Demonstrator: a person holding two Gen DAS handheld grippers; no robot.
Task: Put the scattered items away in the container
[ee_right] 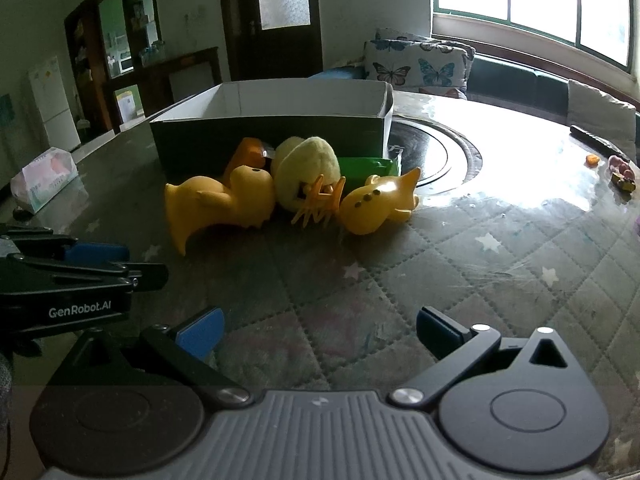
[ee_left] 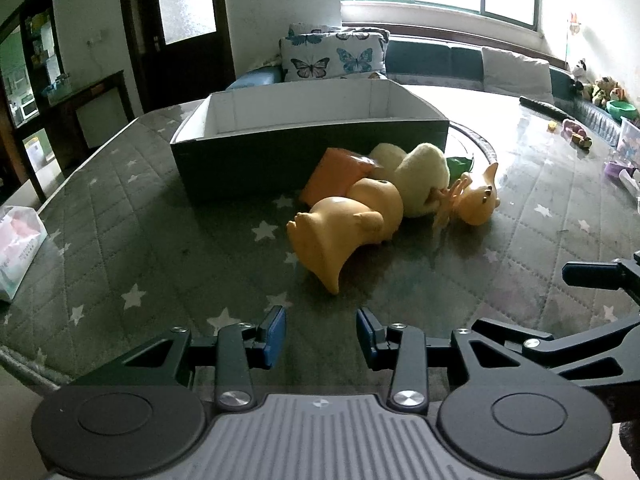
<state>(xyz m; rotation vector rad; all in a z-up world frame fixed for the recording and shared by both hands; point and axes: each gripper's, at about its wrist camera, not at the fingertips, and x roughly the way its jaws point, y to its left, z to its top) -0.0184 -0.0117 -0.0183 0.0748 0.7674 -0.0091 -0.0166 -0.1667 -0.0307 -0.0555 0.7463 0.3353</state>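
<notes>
Left wrist: toys [ee_left: 384, 204] fronting box [ee_left: 308, 144].

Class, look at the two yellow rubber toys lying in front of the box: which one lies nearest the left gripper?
The larger yellow toy, whose flared pointed end reaches toward the open left gripper. The smaller spotted yellow toy lies farther off, to the right beyond the fluffy plush chick.

Left gripper [ee_left: 321, 332] at bottom centre, blue pads apart, nothing between them, above the grey star-print cover [ee_left: 120, 240]. Centre frame: toy pile touching the front wall of the open box [ee_left: 304, 136] — duck [ee_left: 344, 224] on its side nearest, orange packet [ee_left: 336, 178], plush [ee_left: 424, 178], second duck [ee_left: 480, 196], green bit [ee_left: 460, 164] behind. Right gripper [ee_left: 592, 276] enters at right edge; tissue pack [ee_left: 18, 248] far left.
</notes>
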